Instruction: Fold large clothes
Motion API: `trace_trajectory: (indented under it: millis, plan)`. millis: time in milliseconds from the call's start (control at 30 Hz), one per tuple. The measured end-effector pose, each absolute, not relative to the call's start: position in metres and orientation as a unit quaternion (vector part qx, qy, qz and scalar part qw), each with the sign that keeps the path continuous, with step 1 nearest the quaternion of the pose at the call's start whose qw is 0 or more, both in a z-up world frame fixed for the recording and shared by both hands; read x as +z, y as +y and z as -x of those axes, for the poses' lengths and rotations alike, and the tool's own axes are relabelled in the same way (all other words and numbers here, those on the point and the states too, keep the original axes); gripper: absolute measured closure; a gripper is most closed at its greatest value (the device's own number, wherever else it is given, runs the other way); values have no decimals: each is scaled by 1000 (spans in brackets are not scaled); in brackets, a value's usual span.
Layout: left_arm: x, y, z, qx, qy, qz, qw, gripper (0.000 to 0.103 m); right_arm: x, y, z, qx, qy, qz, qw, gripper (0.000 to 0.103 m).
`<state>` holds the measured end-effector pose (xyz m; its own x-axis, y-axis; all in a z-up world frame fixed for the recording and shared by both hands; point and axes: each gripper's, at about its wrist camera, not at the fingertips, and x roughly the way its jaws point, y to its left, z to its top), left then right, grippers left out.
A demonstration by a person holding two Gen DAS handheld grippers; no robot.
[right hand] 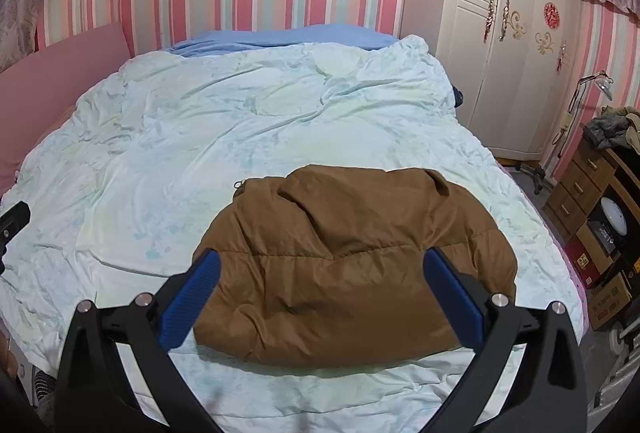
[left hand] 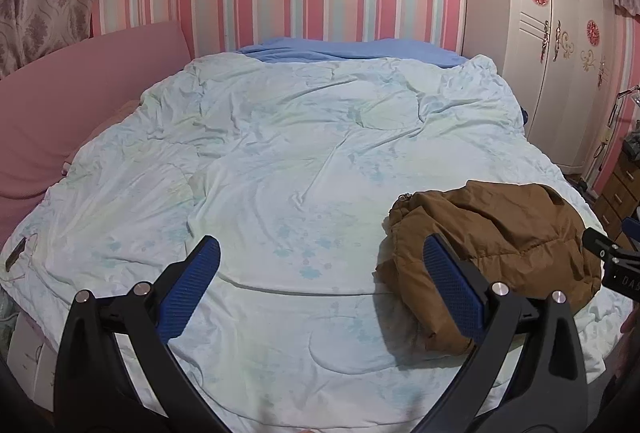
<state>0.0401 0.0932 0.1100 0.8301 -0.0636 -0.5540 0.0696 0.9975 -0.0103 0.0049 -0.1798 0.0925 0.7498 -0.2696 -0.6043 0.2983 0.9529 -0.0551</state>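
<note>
A brown puffer jacket [right hand: 352, 257] lies folded into a compact bundle on the pale blue floral quilt [right hand: 200, 137], near the bed's front right part. My right gripper [right hand: 322, 253] hovers open above the jacket's near side, blue pads wide apart, holding nothing. In the left wrist view the same jacket [left hand: 504, 237] sits at the right. There my left gripper [left hand: 322, 241] is open over bare quilt [left hand: 280, 153], with its right pad in front of the jacket's left edge. The right gripper's black body [left hand: 612, 261] shows at the right edge of that view.
A pink headboard cushion [left hand: 80, 93] lines the left side of the bed. A white wardrobe [right hand: 500, 33] stands at the back right. A wooden drawer unit [right hand: 580, 189] with clothes on top and boxes on the floor sit to the right of the bed.
</note>
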Motion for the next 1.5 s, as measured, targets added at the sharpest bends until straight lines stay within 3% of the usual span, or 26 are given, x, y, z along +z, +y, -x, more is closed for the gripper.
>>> trace_trajectory:
  millis: [1500]
  plan:
    - [105,98,-39,-42,303,6,952,3,101,-190,-3,-170,309,-9,936,2]
